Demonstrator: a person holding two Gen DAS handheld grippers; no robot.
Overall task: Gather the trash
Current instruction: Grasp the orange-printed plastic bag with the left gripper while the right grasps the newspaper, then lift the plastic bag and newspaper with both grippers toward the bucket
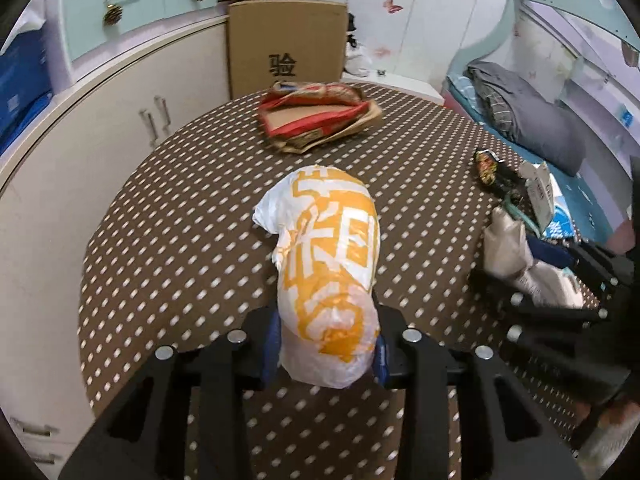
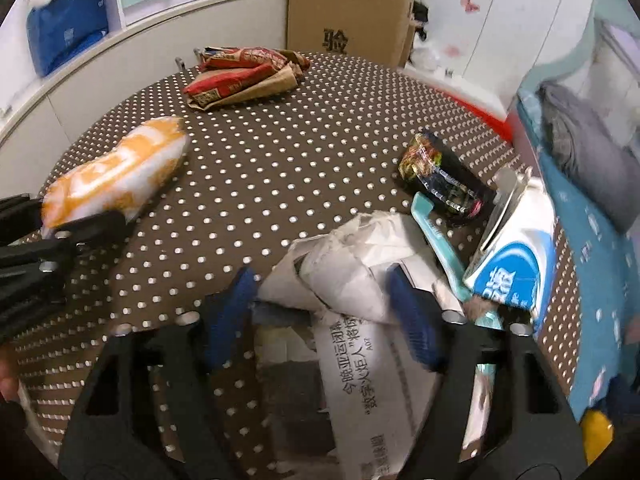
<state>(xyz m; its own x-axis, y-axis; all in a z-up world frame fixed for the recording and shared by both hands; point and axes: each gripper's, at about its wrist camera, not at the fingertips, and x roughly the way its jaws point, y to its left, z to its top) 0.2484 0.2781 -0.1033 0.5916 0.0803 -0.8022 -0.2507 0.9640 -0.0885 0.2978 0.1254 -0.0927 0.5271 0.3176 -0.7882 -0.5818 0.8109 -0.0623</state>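
While left tool [image 1: 326, 354] pinches crinkly plastic bag [image 1: 328, 264], right tool [image 2: 320, 312] (spread) straddles crumpled newspaper [image 2: 352, 280].

The left gripper [image 1: 328, 350] tilts steeply down with its blue pads clamped on both sides of a bag [image 1: 328, 264], while the right gripper [image 2: 324, 312], tilted down alike, straddles a crumpled newspaper [image 2: 352, 280], right pad [image 2: 412, 320] against it and left pad [image 2: 230, 312] just clear.
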